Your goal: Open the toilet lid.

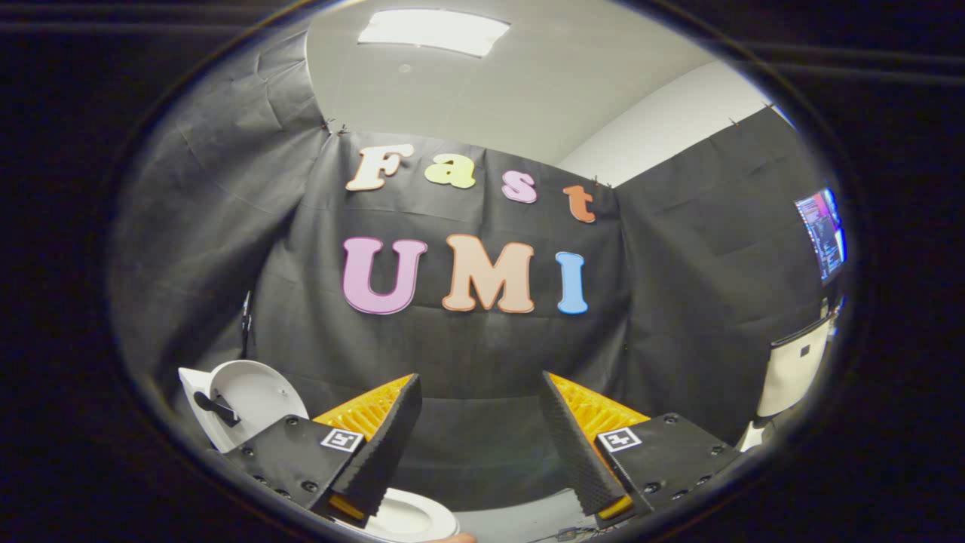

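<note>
Standing beside the person, I see the gripper (479, 422) held high and pointed almost level at the black cloth wall (467, 354), with its 2 fingers wide apart and nothing between them. The round white plastic toilet lid (252, 396) is to the left of the left finger and partly behind it. It seems to stand up, tilted back toward the cloth, so I judge it is already open or almost open. A small dark part (215, 407) sits on its white face; I cannot tell what it is. Below the left finger, a curved white toilet rim (411, 520) shows.

The lid looks like thin, hard plastic: light, stiff and smooth, so it may slip. I think the free front edge is the best place to take it, because the hinge side gives little leverage. At the far right beyond the right finger hangs a lit screen (822, 234).
</note>
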Motion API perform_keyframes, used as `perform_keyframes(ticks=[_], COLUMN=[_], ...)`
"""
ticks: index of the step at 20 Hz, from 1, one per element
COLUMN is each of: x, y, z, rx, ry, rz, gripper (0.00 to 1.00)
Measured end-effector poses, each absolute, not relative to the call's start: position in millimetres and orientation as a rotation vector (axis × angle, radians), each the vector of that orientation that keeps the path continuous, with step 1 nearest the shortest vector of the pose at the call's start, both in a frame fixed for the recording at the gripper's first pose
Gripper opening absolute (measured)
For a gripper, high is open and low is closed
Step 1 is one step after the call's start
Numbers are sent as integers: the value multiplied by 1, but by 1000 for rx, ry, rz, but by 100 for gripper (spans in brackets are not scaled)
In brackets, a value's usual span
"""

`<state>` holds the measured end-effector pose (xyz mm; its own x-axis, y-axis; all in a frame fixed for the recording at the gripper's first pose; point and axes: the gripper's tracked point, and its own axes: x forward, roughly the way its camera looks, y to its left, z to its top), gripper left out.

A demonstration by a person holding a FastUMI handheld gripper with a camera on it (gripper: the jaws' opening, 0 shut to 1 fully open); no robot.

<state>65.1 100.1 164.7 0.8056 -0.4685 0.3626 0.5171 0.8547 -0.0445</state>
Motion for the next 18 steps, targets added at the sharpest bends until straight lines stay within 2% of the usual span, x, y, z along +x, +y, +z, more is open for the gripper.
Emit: perform_keyframes(ticks=[8,18], x=[56,82], y=[84,70], z=[142,120], rx=[-61,-136], ry=[-307,-212], rz=[-477,-327], gripper=[97,97])
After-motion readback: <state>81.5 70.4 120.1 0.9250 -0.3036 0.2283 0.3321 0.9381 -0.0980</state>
